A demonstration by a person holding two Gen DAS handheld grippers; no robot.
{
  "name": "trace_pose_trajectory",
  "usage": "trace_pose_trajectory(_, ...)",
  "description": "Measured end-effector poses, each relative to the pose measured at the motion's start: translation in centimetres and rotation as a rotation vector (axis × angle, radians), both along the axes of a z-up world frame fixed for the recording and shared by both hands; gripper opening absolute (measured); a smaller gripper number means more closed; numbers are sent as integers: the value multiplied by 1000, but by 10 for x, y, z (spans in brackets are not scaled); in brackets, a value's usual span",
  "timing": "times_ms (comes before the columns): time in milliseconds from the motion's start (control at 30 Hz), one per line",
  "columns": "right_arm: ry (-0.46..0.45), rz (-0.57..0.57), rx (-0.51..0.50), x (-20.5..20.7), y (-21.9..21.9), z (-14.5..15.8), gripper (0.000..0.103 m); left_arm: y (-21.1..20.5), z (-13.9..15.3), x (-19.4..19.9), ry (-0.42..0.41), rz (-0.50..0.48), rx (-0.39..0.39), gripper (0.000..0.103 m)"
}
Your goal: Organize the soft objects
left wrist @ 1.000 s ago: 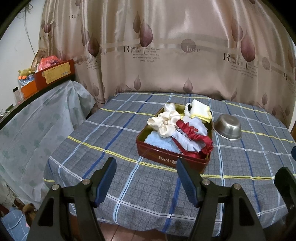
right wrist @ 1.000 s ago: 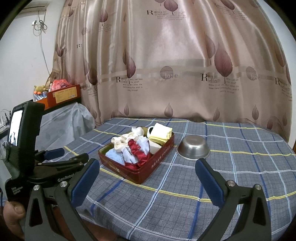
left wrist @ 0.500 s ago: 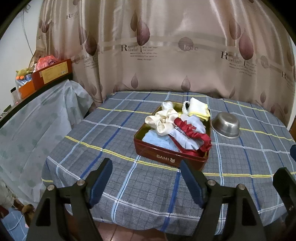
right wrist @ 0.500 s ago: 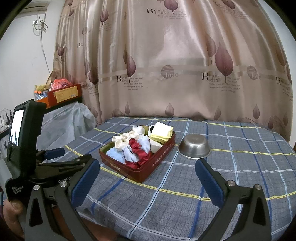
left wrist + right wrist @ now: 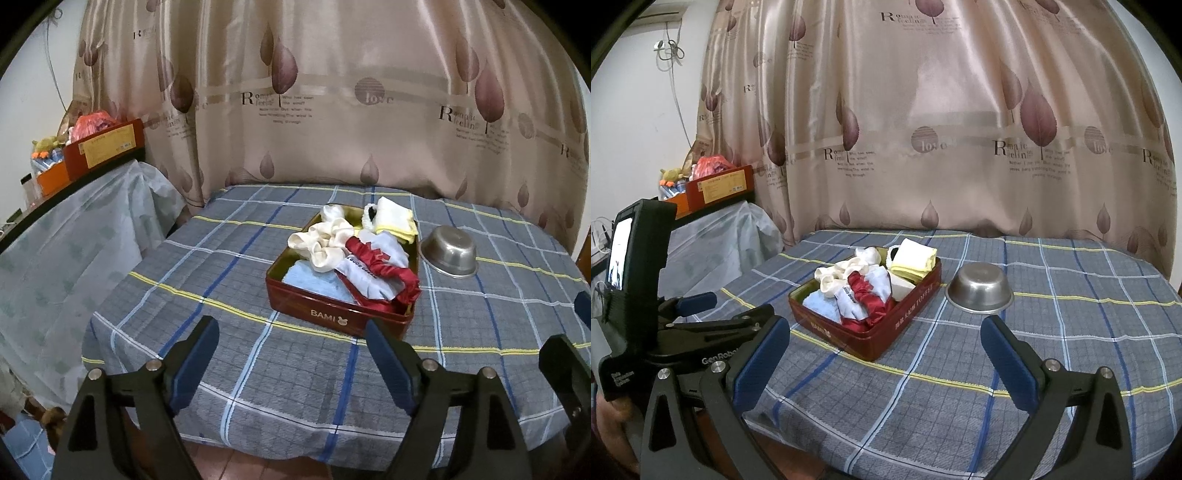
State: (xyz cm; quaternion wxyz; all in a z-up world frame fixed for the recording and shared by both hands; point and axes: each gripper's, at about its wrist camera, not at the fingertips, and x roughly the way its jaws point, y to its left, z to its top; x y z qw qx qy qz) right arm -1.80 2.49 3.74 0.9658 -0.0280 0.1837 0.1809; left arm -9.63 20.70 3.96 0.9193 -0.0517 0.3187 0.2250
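The soft objects (image 5: 347, 254), cream, red-and-white, blue and yellow cloths, lie heaped inside the red tin (image 5: 332, 315) mid-table (image 5: 258, 369), contained together. A steel bowl (image 5: 448, 254) sits upside down just beside it. Left claw (image 5: 291, 363) and right claw (image 5: 886, 362) hover apart, empty, well short.

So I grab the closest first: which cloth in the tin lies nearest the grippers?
The light blue cloth, flat in the red tin's front corner; the others lie behind it.
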Motion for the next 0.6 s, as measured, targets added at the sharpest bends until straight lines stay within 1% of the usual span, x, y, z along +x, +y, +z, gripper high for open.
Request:
trace_pose_trajectory(67, 1, 1, 1, 0, 0, 0, 103, 1, 0, -1, -3, 1, -8, 84)
trace_pose_trajectory(200, 0, 0, 2, 1, 0, 0, 103, 0, -1, -2, -5, 47, 26, 85)
trace_pose_trajectory(300, 2, 0, -1, 1, 0, 0, 103, 0, -2, -2, -4, 62, 33, 85)
trace_pose_trajectory(400, 9, -2, 1, -5, -1, -1, 103, -1, -3, -3, -13, 52, 25, 85)
trace_pose_trajectory(533, 15, -10, 4, -14, -3, -5, 103, -6, -5, -1, -4, 40, 52, 85)
trace_pose_trajectory(600, 17, -21, 3, -12, -11, -6, 103, -8, -7, 0, 4, 32, 53, 85)
